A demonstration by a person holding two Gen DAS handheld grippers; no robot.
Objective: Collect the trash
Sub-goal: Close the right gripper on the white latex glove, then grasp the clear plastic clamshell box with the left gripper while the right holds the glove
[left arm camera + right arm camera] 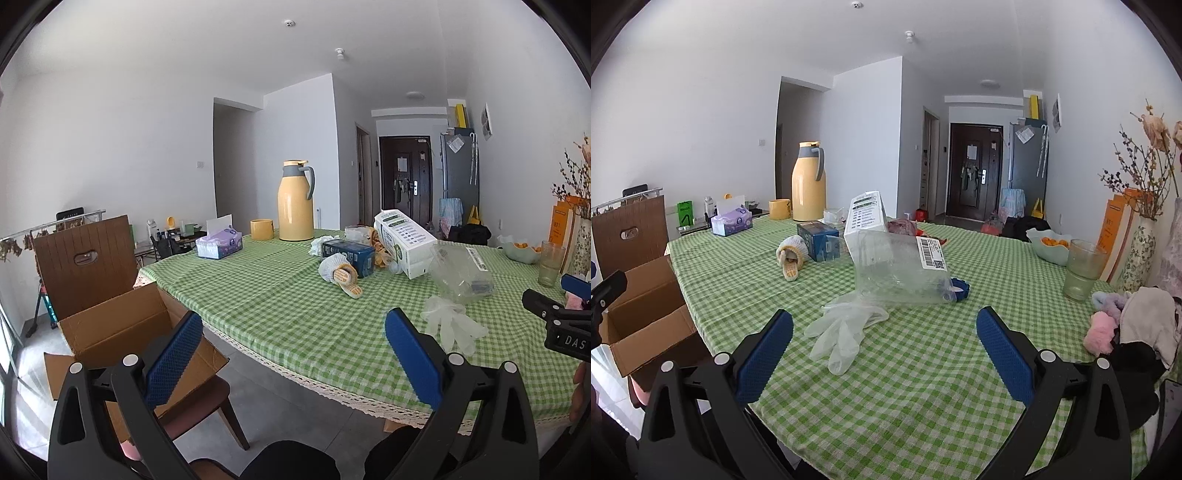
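Observation:
Trash lies on the green checked tablecloth [923, 369]: a clear disposable glove [842, 328] [452, 325], a crumpled clear plastic package [897, 269] [461, 273] with a barcode label, a white carton [866, 216] [404, 242], a dark blue box [818, 240] [349, 256] and a foam fruit net with peel [792, 258] [341, 275]. An open cardboard box [110, 317] [642, 314] stands on a chair left of the table. My left gripper [293, 356] is open and empty above the table's near edge. My right gripper [884, 356] is open and empty just short of the glove.
A yellow thermos [295, 201], yellow cup [261, 229] and tissue box [219, 245] stand at the far left of the table. A glass [1084, 269], fruit bowl [1049, 245], flower vase [1141, 254] and soft cloth items [1134, 332] are at the right.

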